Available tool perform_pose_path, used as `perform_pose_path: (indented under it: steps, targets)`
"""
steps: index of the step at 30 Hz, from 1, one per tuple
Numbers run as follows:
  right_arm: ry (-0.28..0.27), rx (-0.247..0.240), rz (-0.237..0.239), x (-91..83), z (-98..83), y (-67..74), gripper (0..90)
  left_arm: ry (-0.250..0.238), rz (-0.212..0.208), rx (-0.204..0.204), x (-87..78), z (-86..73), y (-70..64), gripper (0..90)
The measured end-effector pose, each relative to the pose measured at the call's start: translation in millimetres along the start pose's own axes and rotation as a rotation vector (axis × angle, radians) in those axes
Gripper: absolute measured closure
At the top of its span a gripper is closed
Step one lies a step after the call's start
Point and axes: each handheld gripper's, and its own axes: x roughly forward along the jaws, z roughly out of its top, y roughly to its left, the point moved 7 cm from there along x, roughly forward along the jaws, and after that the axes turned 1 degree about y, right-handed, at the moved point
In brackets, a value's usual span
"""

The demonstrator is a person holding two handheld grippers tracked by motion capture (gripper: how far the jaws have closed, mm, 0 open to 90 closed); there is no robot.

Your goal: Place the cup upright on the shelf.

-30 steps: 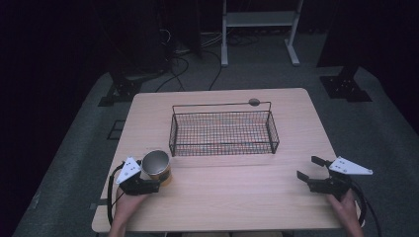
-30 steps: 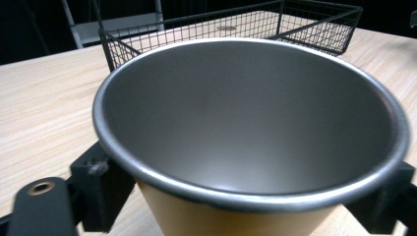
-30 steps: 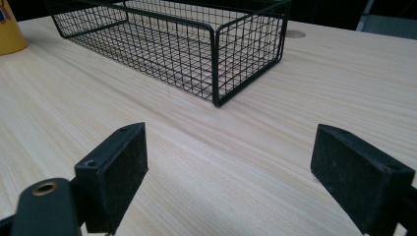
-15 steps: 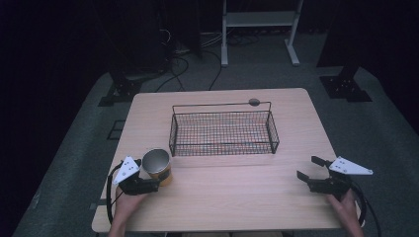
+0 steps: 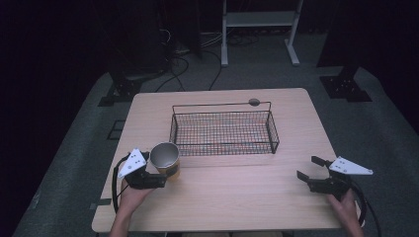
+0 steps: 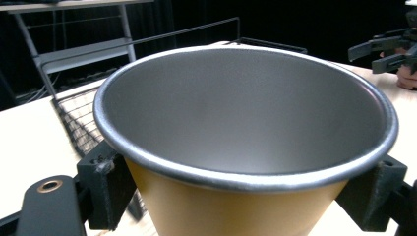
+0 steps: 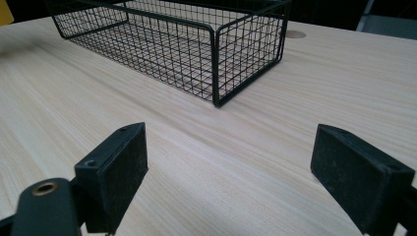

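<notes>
The cup [image 5: 165, 159] stands near the front left of the counter [image 5: 237, 197], just off the front left corner of the basket [image 5: 225, 132]; it is a tapered cup, yellow outside and grey metal inside, wider at the rim than lower down; its long axis runs close to upright, mouth up, and in the high view the mouth leans slightly toward the camera so that the grey inside shows; whether its base touches the counter I cannot tell.

The left gripper [image 5: 159, 180] comes at the cup from the person's side; its jaws are closed on the yellow wall, one pad on each side below the rim, as the left gripper view shows with the cup [image 6: 246, 128] between the two black pads [image 6: 105, 184]; the same view catches the basket [image 6: 78, 123] behind the cup and the right gripper [image 6: 381, 51] far off at the upper right.

The right gripper [image 5: 310, 169] sits at the front right of the counter, well apart from cup and basket; its jaws stand wide apart with nothing between them; the right gripper view shows bare wood between the pads [image 7: 120, 169] and the basket's near corner [image 7: 216, 64] ahead.
</notes>
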Motion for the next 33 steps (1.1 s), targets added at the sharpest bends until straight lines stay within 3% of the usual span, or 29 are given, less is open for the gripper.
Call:
perform_pose_path:
  steps: [7, 14, 33]
  targets:
    - [-0.001, 0.001, 0.000, 0.0, 0.0, -0.1, 13.2, -0.003, -0.036, -0.003, 11.0, 15.4, -3.1, 15.2]
    - [-0.002, 0.001, 0.001, -0.2, 0.1, -0.4, 13.1, -0.003, -0.070, 0.030, 23.7, 38.5, -6.0, 15.2]
    - [-0.005, 0.004, 0.002, -0.6, 0.2, -0.7, 13.2, 0.004, -0.115, 0.073, 66.2, 75.4, -0.6, 15.2]
